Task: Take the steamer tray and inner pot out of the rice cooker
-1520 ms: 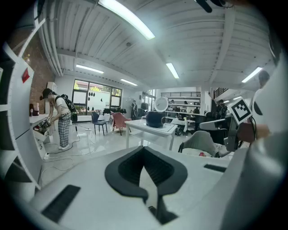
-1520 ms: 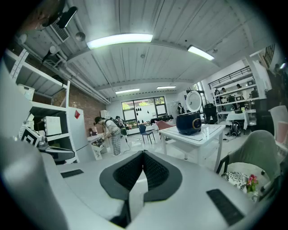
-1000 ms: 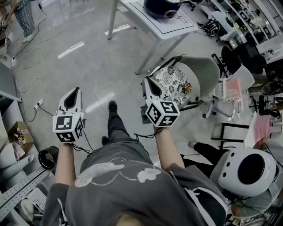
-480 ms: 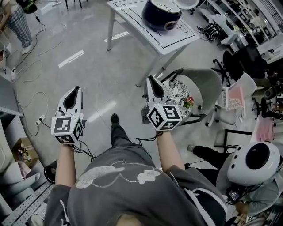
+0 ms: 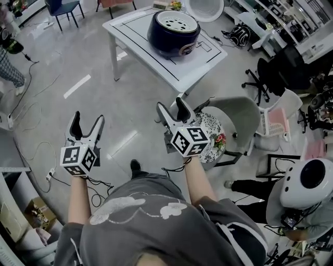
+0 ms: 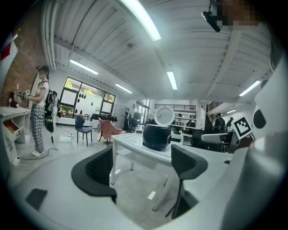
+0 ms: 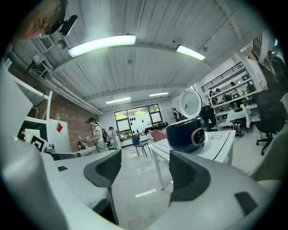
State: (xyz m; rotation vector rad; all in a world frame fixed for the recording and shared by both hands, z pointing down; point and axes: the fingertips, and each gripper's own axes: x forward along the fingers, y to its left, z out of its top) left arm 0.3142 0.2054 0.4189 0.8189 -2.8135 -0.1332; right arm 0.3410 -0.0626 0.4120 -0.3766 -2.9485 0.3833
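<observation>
The rice cooker (image 5: pixel 173 32), dark blue and round, stands on the white counter (image 5: pixel 156 58), close to the far edge of it. Its white lid (image 5: pixel 204 8) stands open behind it. Inside the mouth of the rice cooker sits the white steamer tray (image 5: pixel 173 20) with many small holes. The inner pot is under the tray and cannot be made out.

Both claws are well apart from the rice cooker, on the near side of it, in the air over the grey floor (image 5: pixel 104 93). The left claw (image 5: pixel 88 118) is to the near left of the rice cooker. Its jaws have just been opening and now stand wide apart, with nothing between them. In the left gripper view the rice cooker (image 6: pixel 156 136) shows far off, in the gap of the left claw (image 6: pixel 141 157).

The right claw (image 5: pixel 170 104) is nearer to the rice cooker, almost straight before it, just off the near corner of the counter. Its jaws also have just been opening and stand wide apart, with nothing held. In the right gripper view the rice cooker (image 7: pixel 185 132) shows above the right finger of the right claw (image 7: pixel 141 168).

To the near right of the rice cooker, beside the right claw, stands a grey chair (image 5: pixel 244 111) with a flowered cushion (image 5: pixel 212 132).
</observation>
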